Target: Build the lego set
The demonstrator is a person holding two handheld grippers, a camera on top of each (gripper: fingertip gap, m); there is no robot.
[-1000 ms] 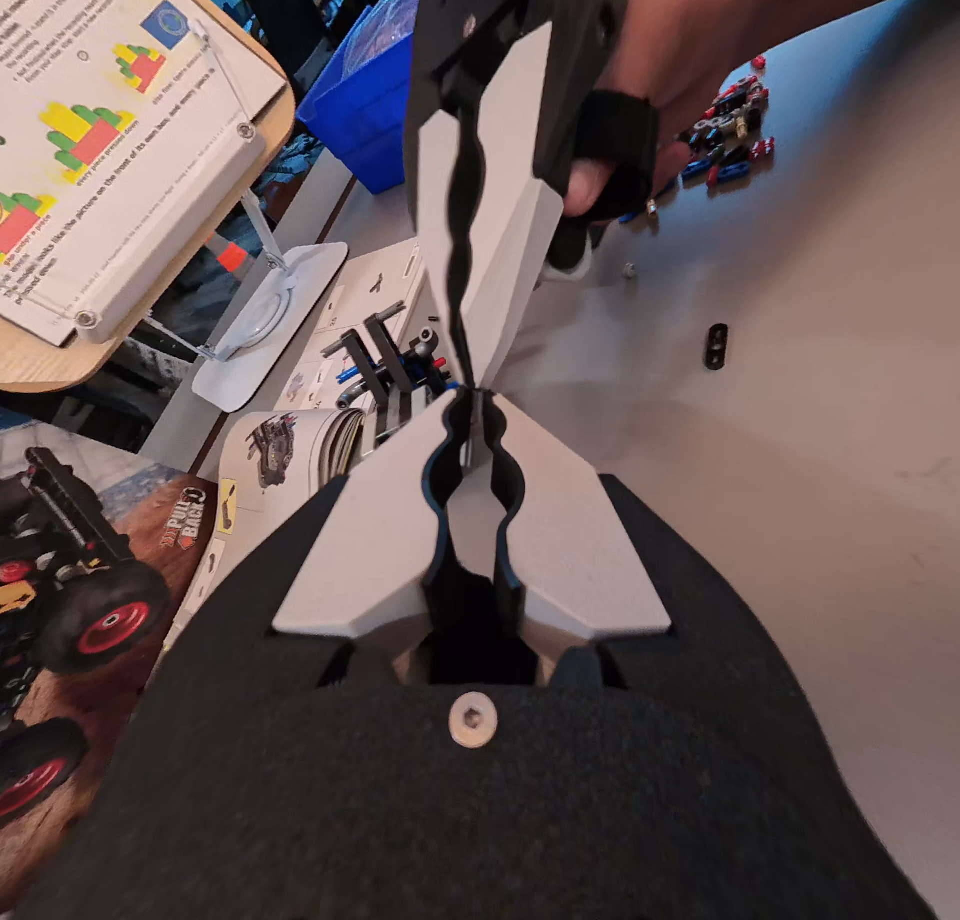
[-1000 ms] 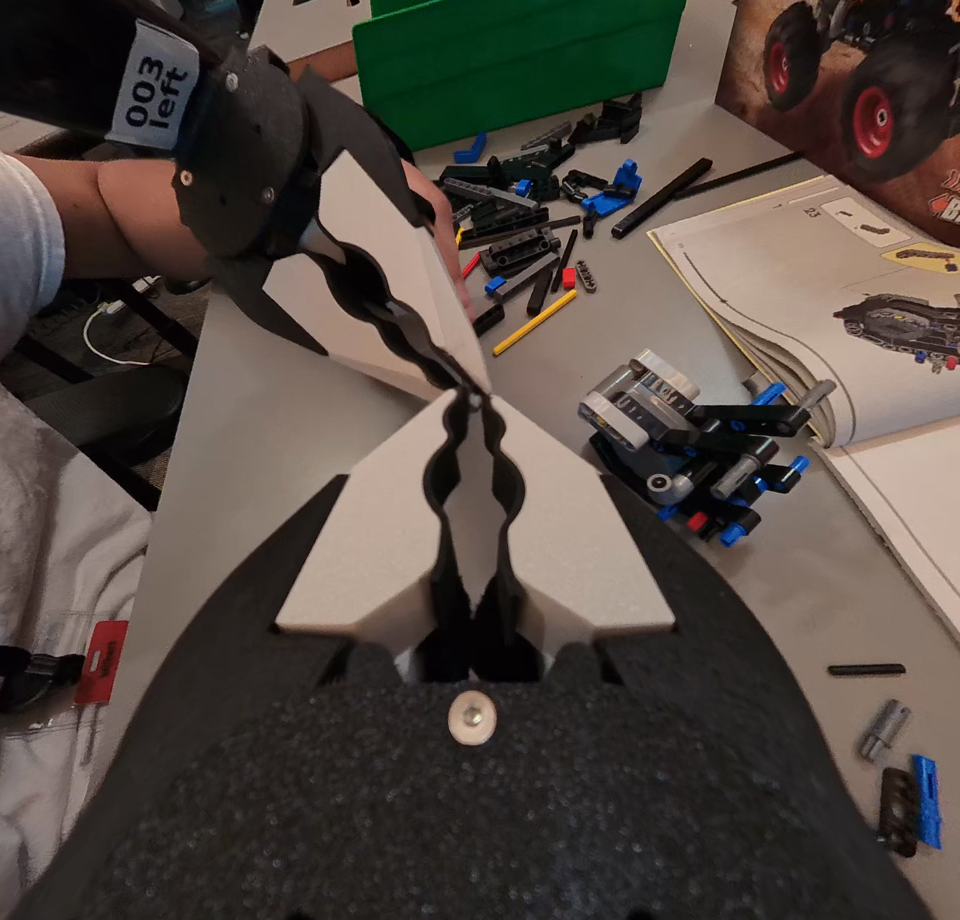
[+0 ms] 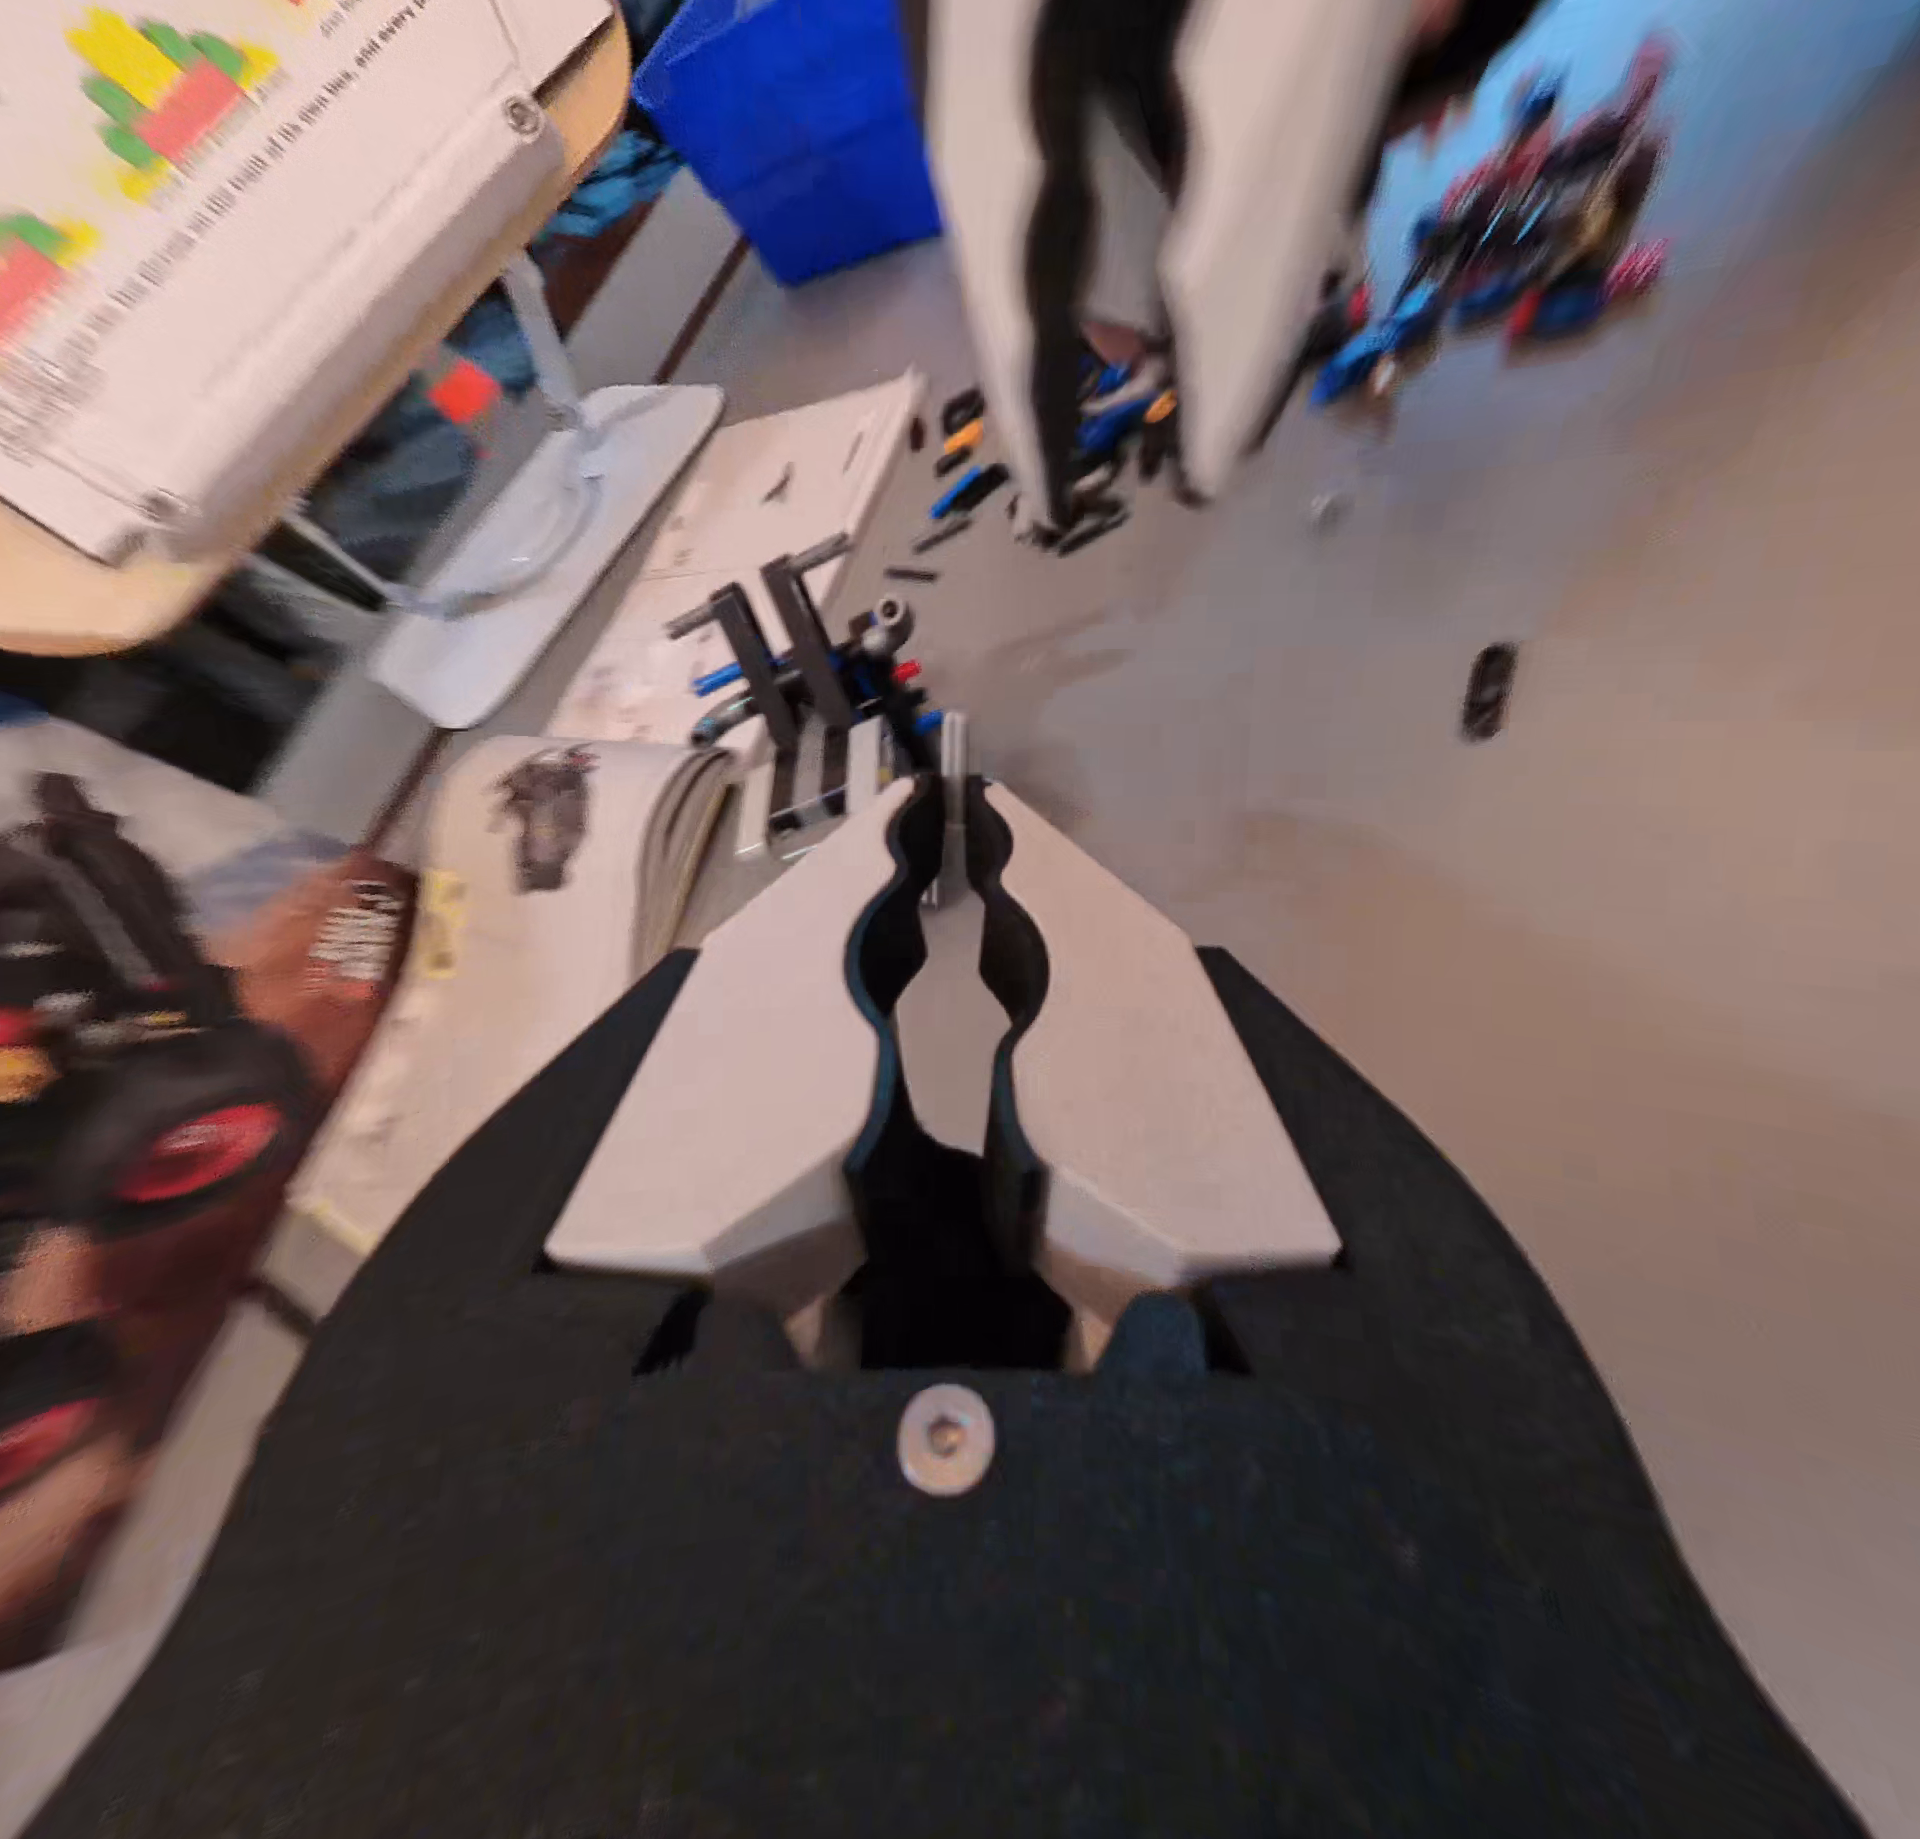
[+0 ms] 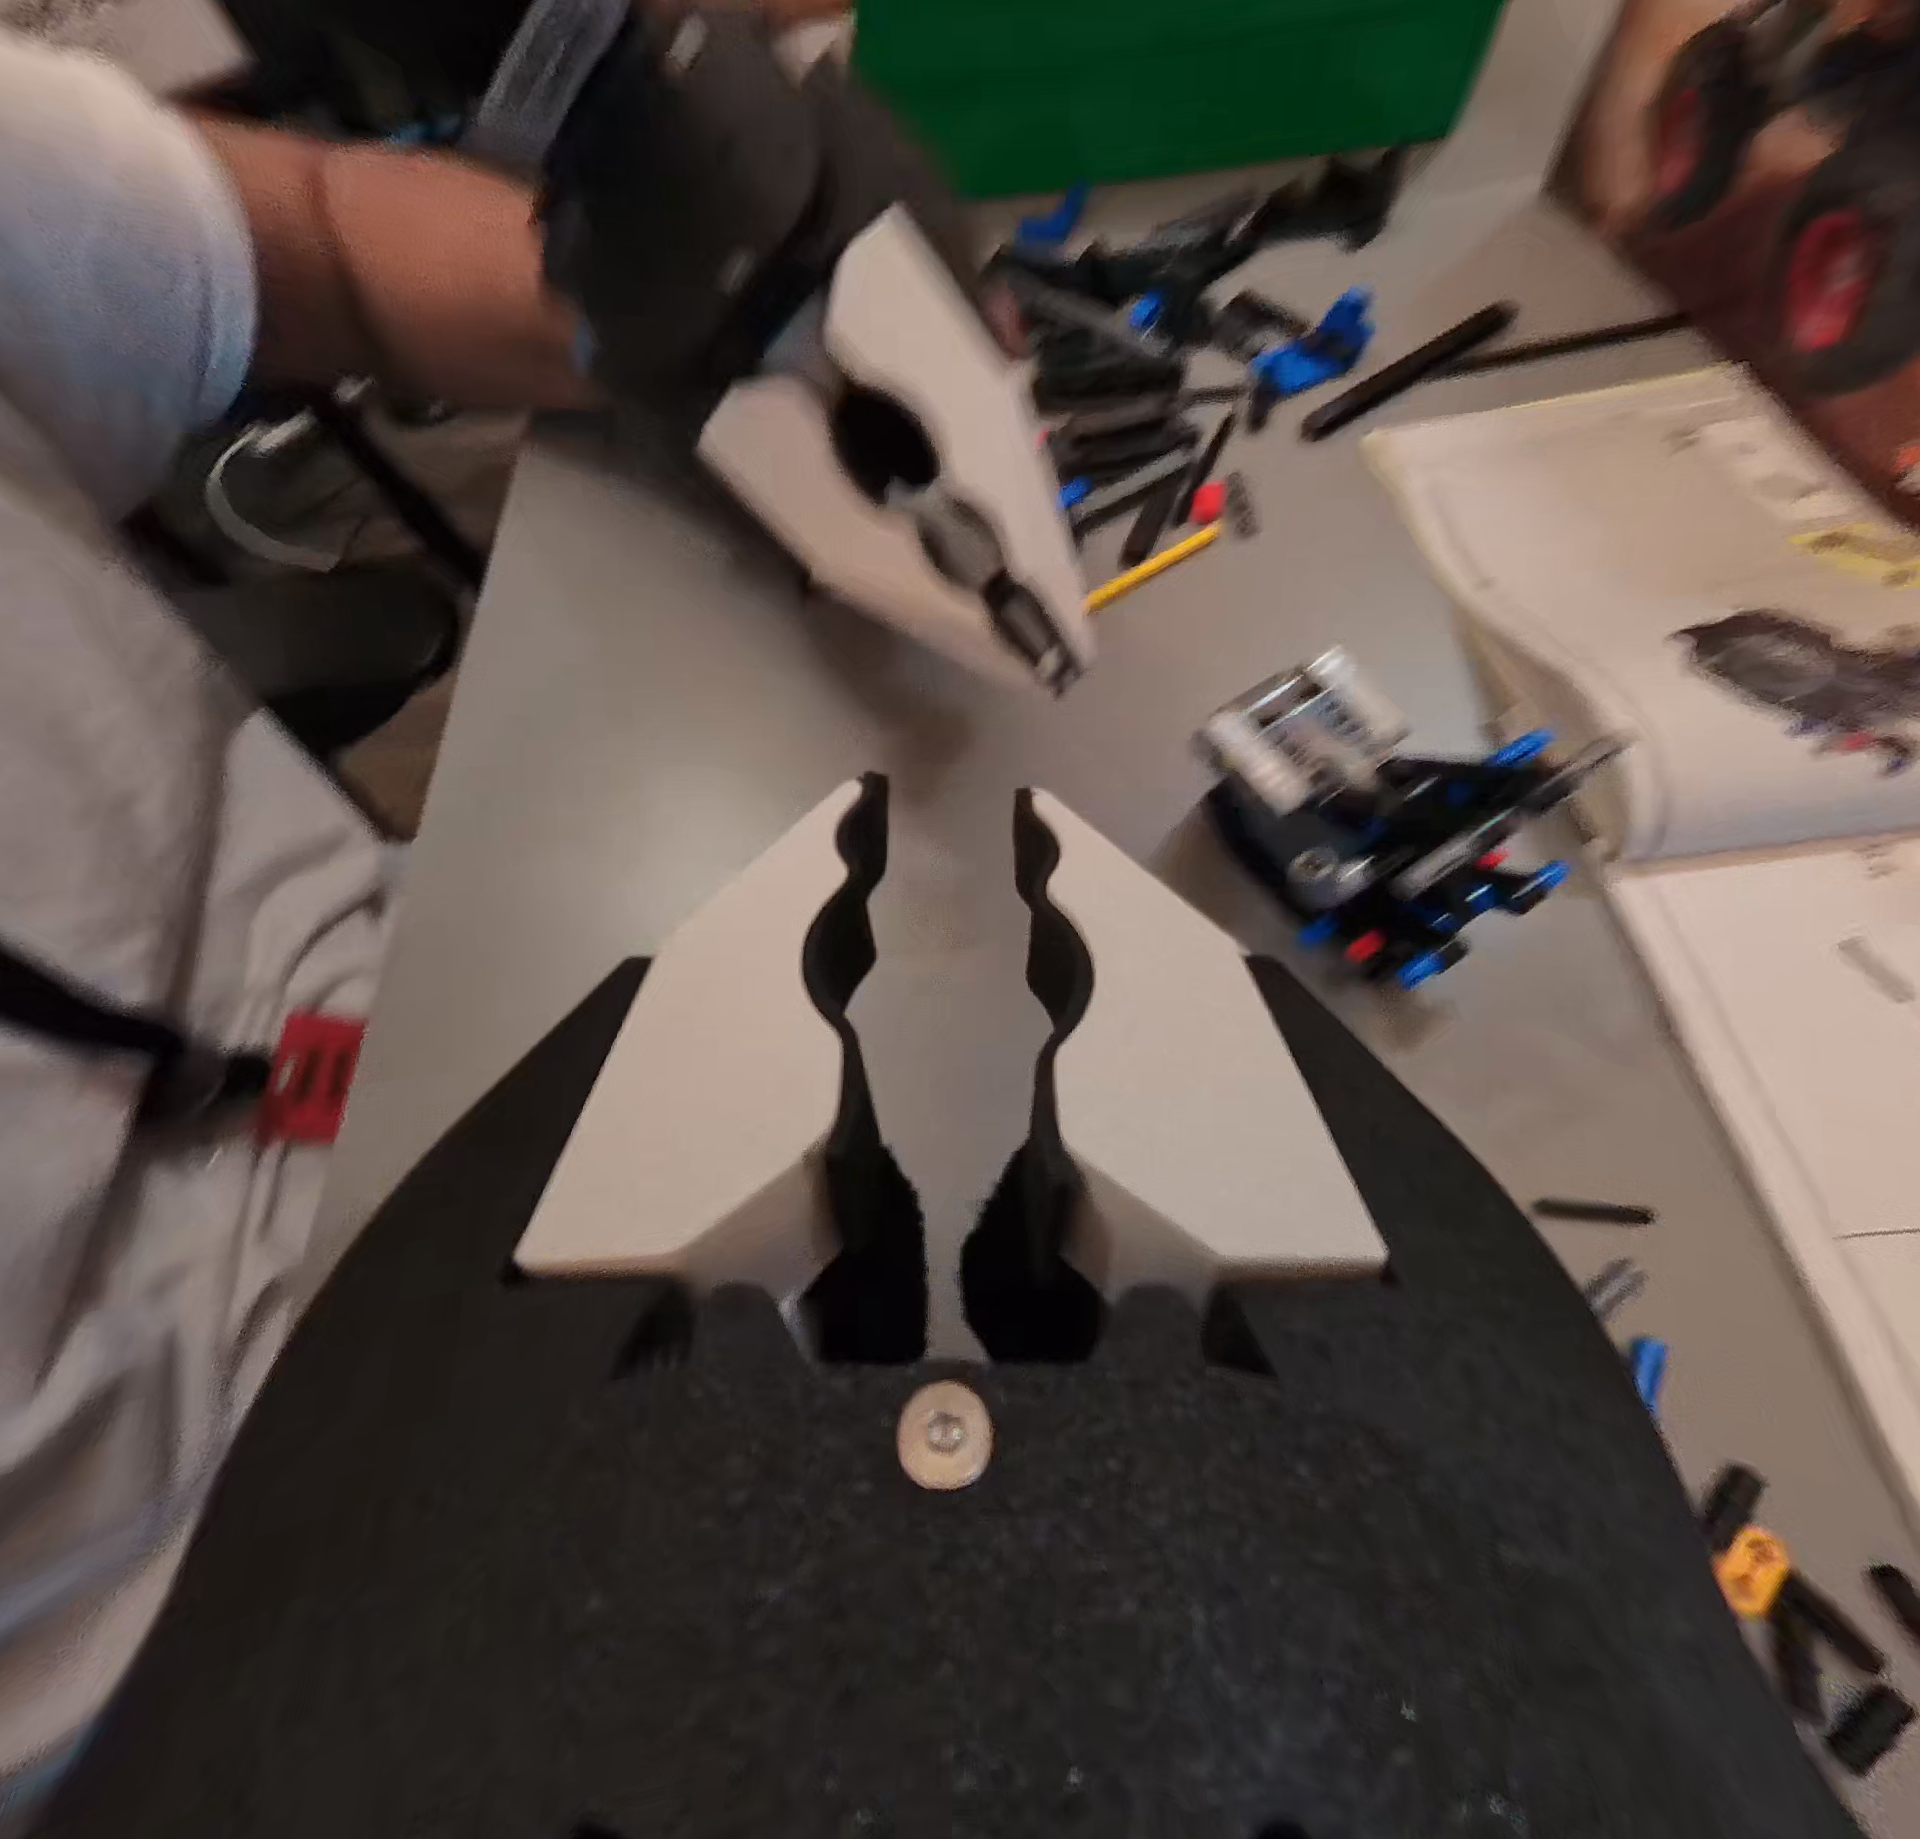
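My left gripper (image 3: 948,787) is shut on a small light grey Lego piece (image 3: 955,750) that pokes out past its tips. It also shows in the right wrist view (image 4: 1039,646), held above the table. My right gripper (image 4: 951,790) is open and empty, a short way back from the left one's tips. In the left wrist view it (image 3: 1127,496) hangs open at the top. The part-built black, grey and blue model (image 4: 1371,833) lies on the grey table beside the open instruction booklet (image 4: 1621,584); it also shows in the left wrist view (image 3: 800,667).
Loose Lego pieces (image 4: 1132,387) lie in front of a green bin (image 4: 1143,44). The set's box (image 4: 1766,148) stands at the far right. More loose pieces (image 4: 1756,1571) lie at the near right. A blue bin (image 3: 790,127) and a sheet on a stand (image 3: 260,179) are beyond the table. Some 6 cm of space lies between my two pairs of fingers.
The two grippers were tip to tip, both shut. Now the right gripper has opened and drawn back, and the left one keeps the small grey piece. Both views are blurred by motion.
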